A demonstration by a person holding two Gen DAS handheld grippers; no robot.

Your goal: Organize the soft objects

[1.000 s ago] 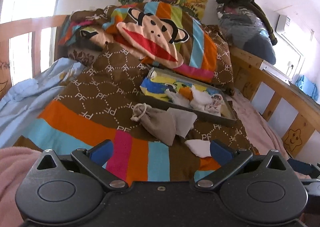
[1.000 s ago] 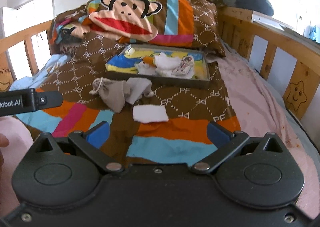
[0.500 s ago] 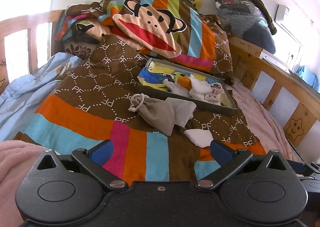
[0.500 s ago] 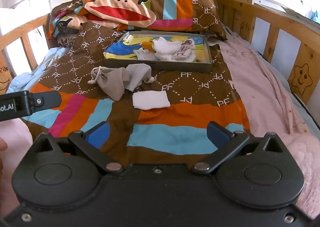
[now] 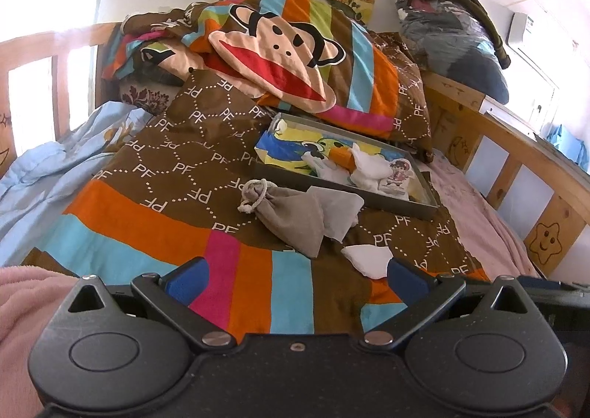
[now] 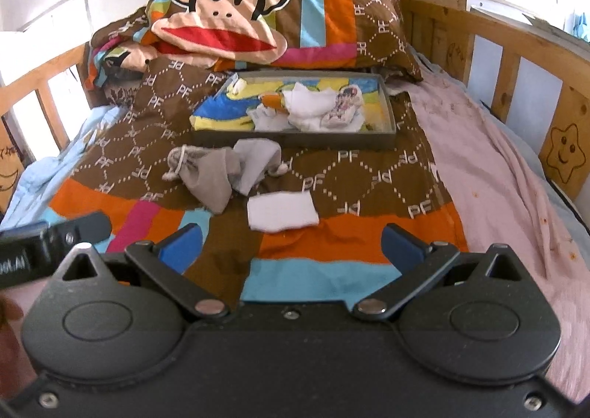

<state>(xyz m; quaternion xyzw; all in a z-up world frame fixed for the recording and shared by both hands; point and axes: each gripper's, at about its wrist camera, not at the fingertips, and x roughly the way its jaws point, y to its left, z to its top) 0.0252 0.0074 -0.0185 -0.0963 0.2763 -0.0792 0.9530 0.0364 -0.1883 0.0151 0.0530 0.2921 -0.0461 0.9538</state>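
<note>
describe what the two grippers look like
Both look alike: a matte black plastic body with two round raised discs, triangular cut-outs above them, and silver pivot pins on black link arms that end in blue pads. The left gripper and the right gripper each show small screws along the body. In the right wrist view, the left one's side bears white lettering, partly cut off. No cables or sleeves show.

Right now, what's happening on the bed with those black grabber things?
A person is tidying soft things on the bed, with a gripper in each hand. Both the left gripper and right gripper are open and hold nothing. On the blanket lie a grey pouch and a white cloth, nearest the right gripper. Behind them, the tray already holds some white cloths.
</note>
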